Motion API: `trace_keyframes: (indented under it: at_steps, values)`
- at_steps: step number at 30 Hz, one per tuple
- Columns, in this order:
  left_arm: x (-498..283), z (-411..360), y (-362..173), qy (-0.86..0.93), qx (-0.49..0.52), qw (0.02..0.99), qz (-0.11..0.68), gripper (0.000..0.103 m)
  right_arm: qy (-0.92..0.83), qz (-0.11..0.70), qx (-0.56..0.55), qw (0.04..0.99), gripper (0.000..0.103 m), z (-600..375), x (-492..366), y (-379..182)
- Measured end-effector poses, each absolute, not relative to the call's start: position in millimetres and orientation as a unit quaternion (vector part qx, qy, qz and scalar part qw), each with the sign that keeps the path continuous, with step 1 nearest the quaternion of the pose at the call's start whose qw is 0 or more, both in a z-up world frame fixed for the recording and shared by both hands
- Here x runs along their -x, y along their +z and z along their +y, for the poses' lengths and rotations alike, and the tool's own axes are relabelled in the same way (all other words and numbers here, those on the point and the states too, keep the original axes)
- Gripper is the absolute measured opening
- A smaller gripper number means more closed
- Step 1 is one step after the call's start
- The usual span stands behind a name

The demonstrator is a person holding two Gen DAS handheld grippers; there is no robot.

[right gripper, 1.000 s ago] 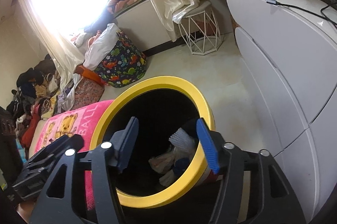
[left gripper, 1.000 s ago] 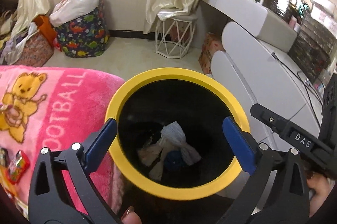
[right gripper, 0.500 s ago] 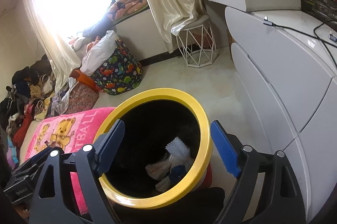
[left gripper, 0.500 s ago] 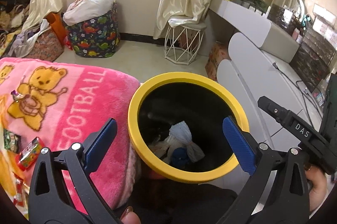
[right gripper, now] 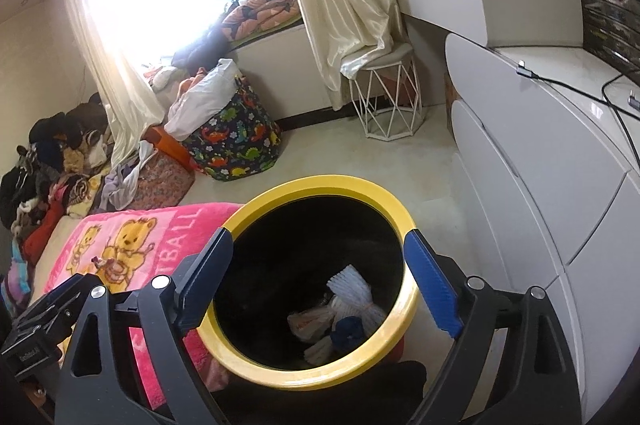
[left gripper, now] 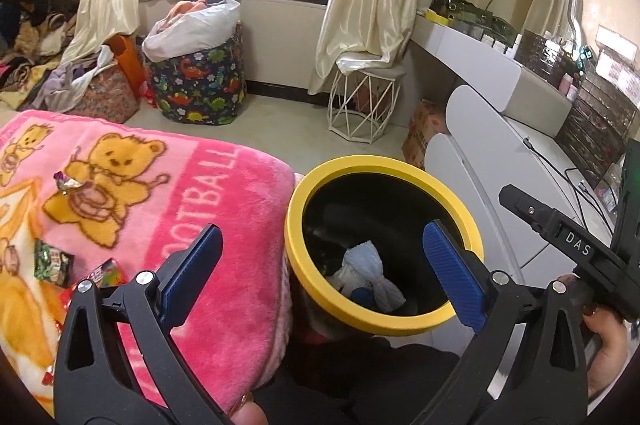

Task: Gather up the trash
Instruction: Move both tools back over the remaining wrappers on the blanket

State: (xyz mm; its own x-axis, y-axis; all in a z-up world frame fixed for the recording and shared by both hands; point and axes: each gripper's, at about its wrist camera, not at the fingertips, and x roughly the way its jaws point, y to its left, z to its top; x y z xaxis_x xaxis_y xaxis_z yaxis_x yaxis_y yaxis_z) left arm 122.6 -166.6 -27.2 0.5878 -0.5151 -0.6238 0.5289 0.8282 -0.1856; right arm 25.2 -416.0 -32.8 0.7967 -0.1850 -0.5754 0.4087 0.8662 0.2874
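A black bin with a yellow rim stands beside the bed and holds white wrappers and a blue scrap. Candy wrappers and a small foil wrapper lie on the pink bear blanket. My left gripper is open and empty, above the bin's left rim and the blanket edge. My right gripper is open and empty, above the bin mouth.
White curved drawers stand right of the bin with cables on top. A white wire stool, a dinosaur-print laundry bag and heaps of clothes sit on the floor beyond.
Both grippers have pulled back and up from the bin. The left view has swung left, so more of the blanket and its wrappers show. The right gripper's jaws have opened wider.
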Motion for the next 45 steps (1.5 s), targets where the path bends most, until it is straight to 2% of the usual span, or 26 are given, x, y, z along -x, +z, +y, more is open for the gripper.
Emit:
trace_keyframes:
  at_steps: [45]
  values:
    - [-114.5, -46.3, -23.6, -0.205, 0.035, 0.926, 0.317, 0.092, -0.068, 0.272, -0.114, 0.953, 0.086, -315.0, -45.6, -15.6]
